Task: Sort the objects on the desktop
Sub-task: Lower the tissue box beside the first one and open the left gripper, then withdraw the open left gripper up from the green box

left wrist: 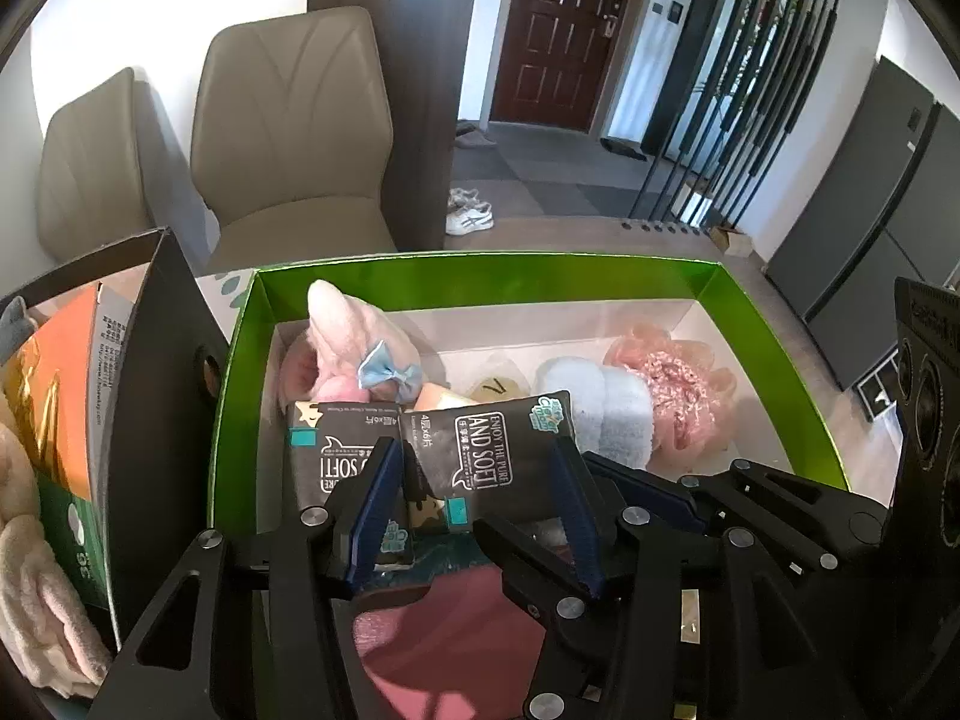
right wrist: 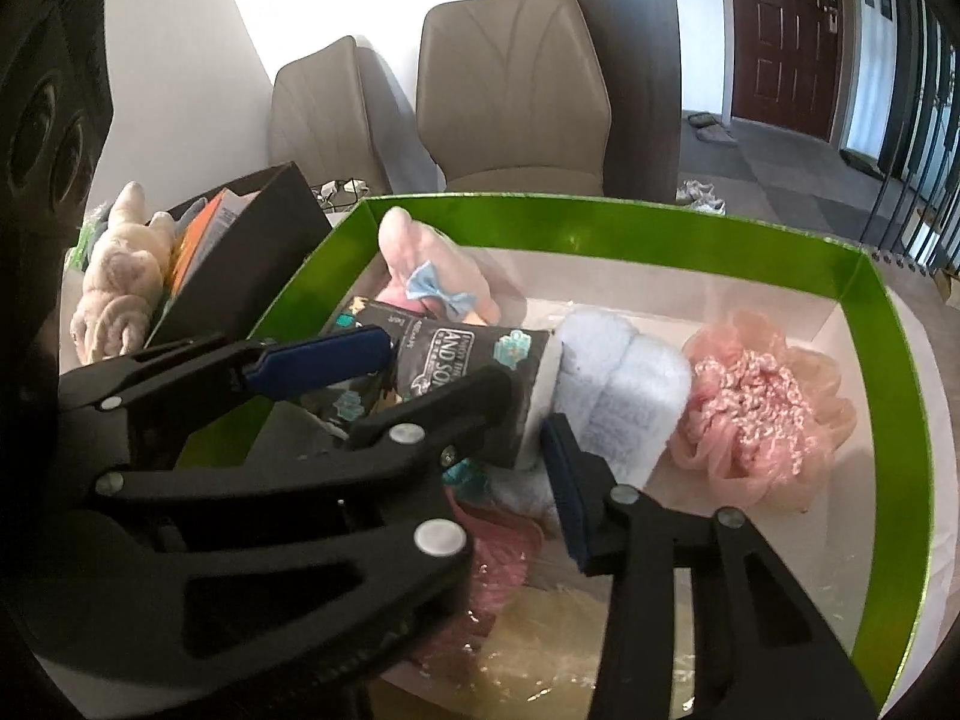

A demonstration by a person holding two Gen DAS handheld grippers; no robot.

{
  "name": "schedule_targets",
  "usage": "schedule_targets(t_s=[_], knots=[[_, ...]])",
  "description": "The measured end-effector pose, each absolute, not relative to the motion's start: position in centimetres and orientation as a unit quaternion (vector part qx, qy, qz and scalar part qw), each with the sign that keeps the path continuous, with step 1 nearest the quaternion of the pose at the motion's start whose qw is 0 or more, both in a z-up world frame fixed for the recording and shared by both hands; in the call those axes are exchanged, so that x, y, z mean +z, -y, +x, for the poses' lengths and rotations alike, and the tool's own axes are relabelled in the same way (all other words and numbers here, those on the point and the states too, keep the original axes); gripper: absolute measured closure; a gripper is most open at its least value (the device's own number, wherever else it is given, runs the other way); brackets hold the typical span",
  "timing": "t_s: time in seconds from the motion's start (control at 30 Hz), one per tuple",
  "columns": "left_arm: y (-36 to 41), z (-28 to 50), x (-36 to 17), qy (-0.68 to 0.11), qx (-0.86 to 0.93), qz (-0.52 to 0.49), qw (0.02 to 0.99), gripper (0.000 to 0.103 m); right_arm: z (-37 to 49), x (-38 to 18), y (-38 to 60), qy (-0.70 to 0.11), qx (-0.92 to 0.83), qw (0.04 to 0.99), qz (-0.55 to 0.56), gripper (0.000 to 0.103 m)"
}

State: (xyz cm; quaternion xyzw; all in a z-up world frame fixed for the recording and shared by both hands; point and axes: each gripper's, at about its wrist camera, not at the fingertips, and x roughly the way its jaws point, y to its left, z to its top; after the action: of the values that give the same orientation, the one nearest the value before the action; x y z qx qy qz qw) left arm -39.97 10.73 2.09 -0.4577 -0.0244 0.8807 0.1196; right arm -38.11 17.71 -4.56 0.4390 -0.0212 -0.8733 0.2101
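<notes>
A green box (left wrist: 480,273) holds a pink plush with a blue bow (left wrist: 360,354), a light blue towel roll (left wrist: 600,414), a pink mesh puff (left wrist: 684,396) and two black tissue packs. My left gripper (left wrist: 474,468) is inside the box, its blue pads on either side of the right black tissue pack (left wrist: 480,450). My right gripper (right wrist: 474,384) is open and reaches in from the right; one of its blue pads lies over the tissue pack (right wrist: 456,360) and the other sits beside the towel roll (right wrist: 624,396). The green box also shows in the right wrist view (right wrist: 660,222).
A black box (left wrist: 150,360) at the left holds an orange carton (left wrist: 66,390) and a cream plush (left wrist: 30,570). Two beige chairs (left wrist: 288,120) stand behind the table. A pink item (left wrist: 444,630) lies in the green box near me.
</notes>
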Motion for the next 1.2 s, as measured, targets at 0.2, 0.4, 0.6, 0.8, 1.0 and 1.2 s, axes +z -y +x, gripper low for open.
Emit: schedule_targets(t_s=[0.2, 0.4, 0.6, 0.8, 1.0, 1.2], knots=[[-10.1, -39.8, 3.0, 0.052, 0.873, -0.468, 0.130, 0.051, -37.7, -3.9, -17.8, 0.034, -0.870, 0.227, 0.437, 0.048], [-8.7, -39.0, 5.3, 0.080, 0.886, -0.438, 0.130, 0.051, -37.2, -2.5, -18.2, 0.038, -0.879, 0.229, 0.416, 0.056], [-7.9, -38.7, 6.4, 0.091, 0.892, -0.424, 0.127, 0.051, -37.7, -3.1, -17.9, 0.040, -0.869, 0.238, 0.431, 0.080], [-7.2, -38.6, 6.5, 0.099, 0.894, -0.422, 0.119, 0.051, -37.4, -2.6, -18.1, 0.047, -0.871, 0.237, 0.427, 0.078], [-6.0, -37.0, 8.1, 0.113, 0.903, -0.398, 0.115, 0.051, -36.0, -0.5, -19.7, 0.070, -0.880, 0.237, 0.407, 0.061], [-4.3, -34.5, 10.1, 0.135, 0.918, -0.357, 0.110, 0.031, -33.3, 2.5, -22.0, 0.100, -0.894, 0.229, 0.371, 0.032]])
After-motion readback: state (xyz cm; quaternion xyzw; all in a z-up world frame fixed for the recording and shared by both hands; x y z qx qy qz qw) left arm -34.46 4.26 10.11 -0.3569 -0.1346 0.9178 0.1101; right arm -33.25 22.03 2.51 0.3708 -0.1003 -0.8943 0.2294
